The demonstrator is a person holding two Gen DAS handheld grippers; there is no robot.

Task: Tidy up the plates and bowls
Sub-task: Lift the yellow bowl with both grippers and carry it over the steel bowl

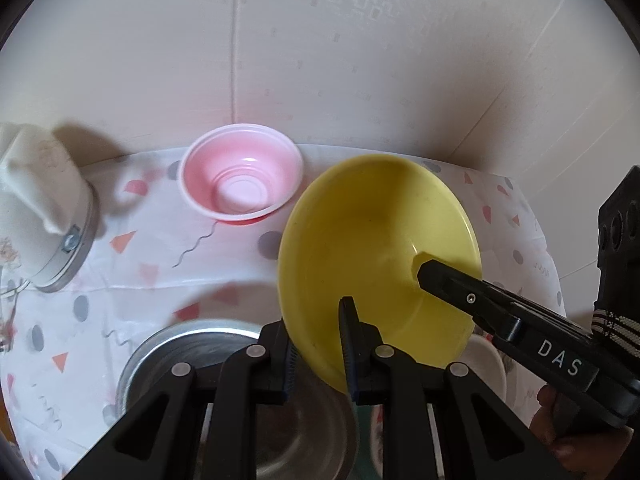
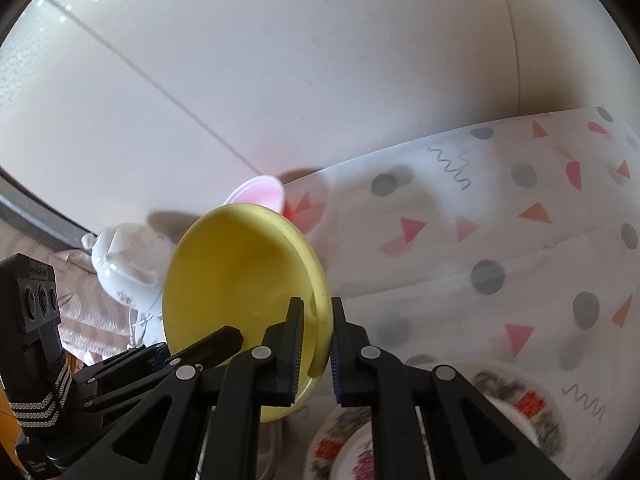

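Observation:
A yellow bowl point(image 1: 372, 240) hangs tilted above the table, held at its rim from two sides. My left gripper point(image 1: 320, 332) is shut on the bowl's near rim, one finger inside and one outside. My right gripper point(image 1: 440, 276) comes in from the right, with one finger lying inside the bowl. In the right wrist view, the right gripper point(image 2: 316, 308) is shut on the yellow bowl point(image 2: 236, 272) at its rim, and the left gripper point(image 2: 224, 340) grips the lower left edge. A pink bowl point(image 1: 240, 184) stands upright near the wall, also visible as the pink bowl point(image 2: 264, 194) behind the yellow one.
A steel bowl point(image 1: 180, 352) sits just below my left gripper. A white patterned plate point(image 2: 520, 400) lies at the lower right. A white lidded pot point(image 1: 40, 208) stands at the left. The patterned tablecloth point(image 2: 480, 208) reaches the wall behind.

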